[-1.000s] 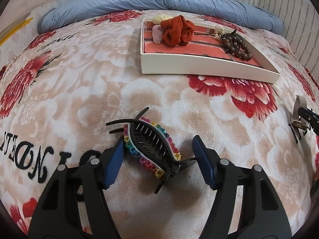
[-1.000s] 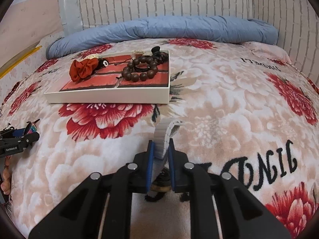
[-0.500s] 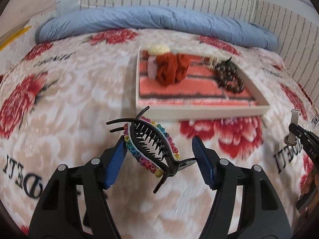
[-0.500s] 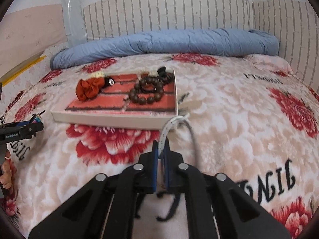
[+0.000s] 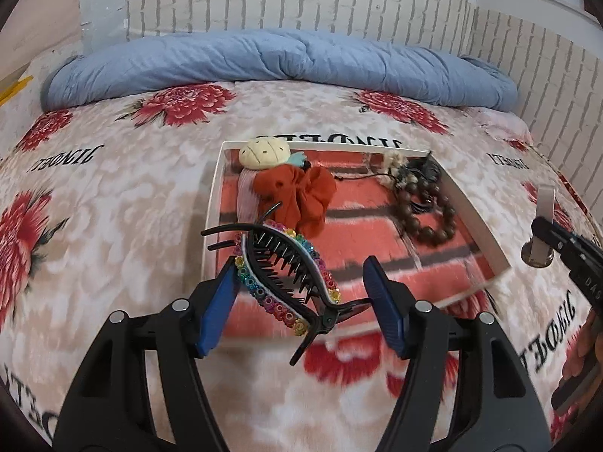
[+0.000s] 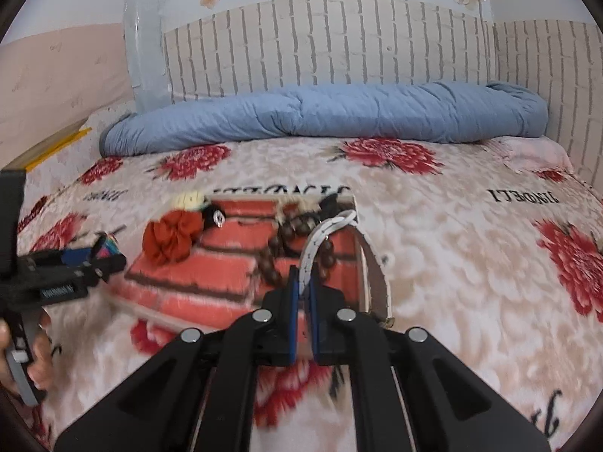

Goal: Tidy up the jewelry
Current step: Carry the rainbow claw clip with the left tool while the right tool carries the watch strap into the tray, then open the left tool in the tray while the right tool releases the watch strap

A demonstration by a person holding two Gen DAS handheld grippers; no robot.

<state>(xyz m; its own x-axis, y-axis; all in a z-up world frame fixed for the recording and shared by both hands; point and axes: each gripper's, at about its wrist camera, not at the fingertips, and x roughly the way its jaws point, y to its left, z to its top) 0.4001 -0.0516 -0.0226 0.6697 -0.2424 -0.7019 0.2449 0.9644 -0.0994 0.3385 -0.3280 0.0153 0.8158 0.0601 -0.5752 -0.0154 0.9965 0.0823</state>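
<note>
My left gripper (image 5: pixel 301 290) is shut on a black hair claw clip (image 5: pixel 286 267) with rainbow beads and holds it in the air over the near edge of the white tray (image 5: pixel 211 203). The tray holds a red scrunchie (image 5: pixel 301 192), a cream plush clip (image 5: pixel 264 152) and a brown bead bracelet (image 5: pixel 429 211). My right gripper (image 6: pixel 305 293) is shut on a white strap bracelet (image 6: pixel 324 237) and holds it above the tray's right side (image 6: pixel 360 226). The right gripper also shows at the right edge of the left wrist view (image 5: pixel 561 241).
The tray lies on a bed with a red flower blanket (image 5: pixel 113 207). A rolled blue quilt (image 5: pixel 282 60) lies along the brick-pattern headboard wall (image 6: pixel 339 45). A person's hand (image 6: pixel 22 346) holds the left gripper handle.
Both grippers have risen from the blanket and moved forward toward the tray. The hair clip and the white strap came up with them and now hang over the tray.
</note>
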